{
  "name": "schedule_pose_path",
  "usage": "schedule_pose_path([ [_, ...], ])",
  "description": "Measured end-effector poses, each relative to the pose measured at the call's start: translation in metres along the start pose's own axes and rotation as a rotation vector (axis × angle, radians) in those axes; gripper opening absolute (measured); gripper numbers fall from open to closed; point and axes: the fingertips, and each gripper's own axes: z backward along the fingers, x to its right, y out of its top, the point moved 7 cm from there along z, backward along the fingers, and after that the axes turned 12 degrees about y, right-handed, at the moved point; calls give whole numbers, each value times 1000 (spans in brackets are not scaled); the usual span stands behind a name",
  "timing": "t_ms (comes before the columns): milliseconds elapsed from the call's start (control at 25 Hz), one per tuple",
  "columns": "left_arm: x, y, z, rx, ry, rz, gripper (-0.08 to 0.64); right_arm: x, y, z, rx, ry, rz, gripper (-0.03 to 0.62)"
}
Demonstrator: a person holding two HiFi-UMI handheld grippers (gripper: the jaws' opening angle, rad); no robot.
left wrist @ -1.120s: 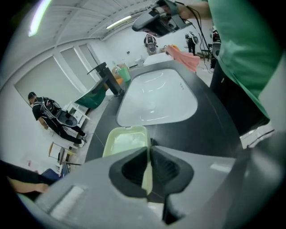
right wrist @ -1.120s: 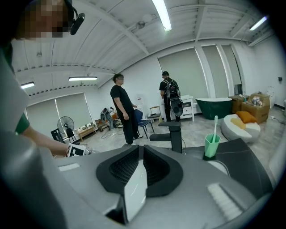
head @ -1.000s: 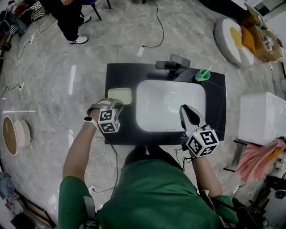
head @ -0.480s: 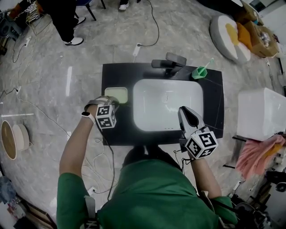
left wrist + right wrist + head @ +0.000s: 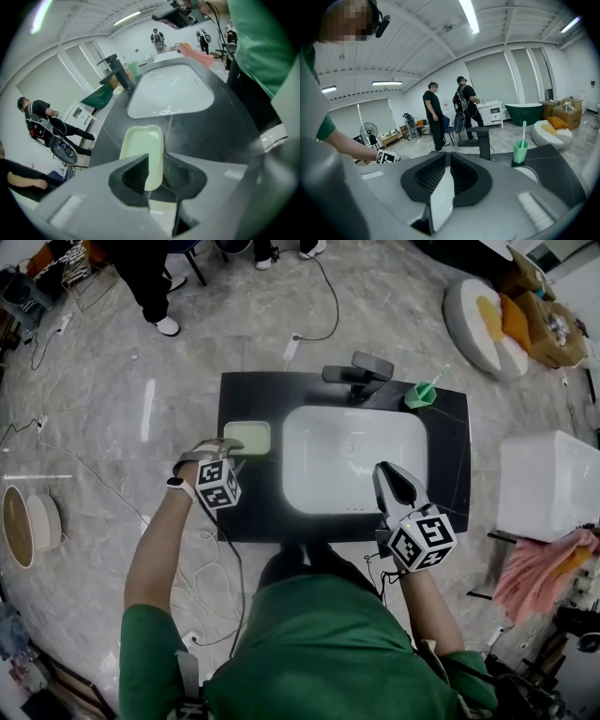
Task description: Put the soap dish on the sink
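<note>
Your left gripper (image 5: 225,450) has eased back over the sink (image 5: 450,460) counter, away from the basin (image 5: 354,460). Left of the basin the soap dish (image 5: 247,437) lies flat, its long axis running away from those slightly parted jaws. There is clear room behind. The right gripper (image 5: 386,471), shut and empty, sits at the basin's front right.

Soap dish (image 5: 247,438) on counter (image 5: 450,474), left of basin (image 5: 354,458); faucet (image 5: 359,371) behind; cup (image 5: 420,395) right-rear

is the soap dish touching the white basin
Apart. The head view shows a strip of black counter between the soap dish and the white basin; the left gripper view shows that gap too.
</note>
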Motion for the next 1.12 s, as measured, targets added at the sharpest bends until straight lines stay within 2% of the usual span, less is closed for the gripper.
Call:
schedule_pose_path([
  [160, -1, -2, 19, -5, 40, 17, 91, -3, 5, 3, 9, 2, 11, 32],
  [280, -6, 3, 37, 5, 97, 51, 80, -7, 11, 5, 23, 4, 25, 32],
  [520, -12, 35, 83, 55, 241, 151, 60, -16, 26, 17, 47, -4, 67, 32],
  [800, -16, 63, 132, 92, 332, 221, 56, -33, 49, 34, 101, 22, 111, 32],
  [960, -25, 77, 161, 121, 405, 338, 52, -38, 61, 45, 153, 39, 126, 32],
  [1120, -47, 86, 196, 186, 476, 541, 31, -54, 83, 48, 199, 54, 142, 34],
])
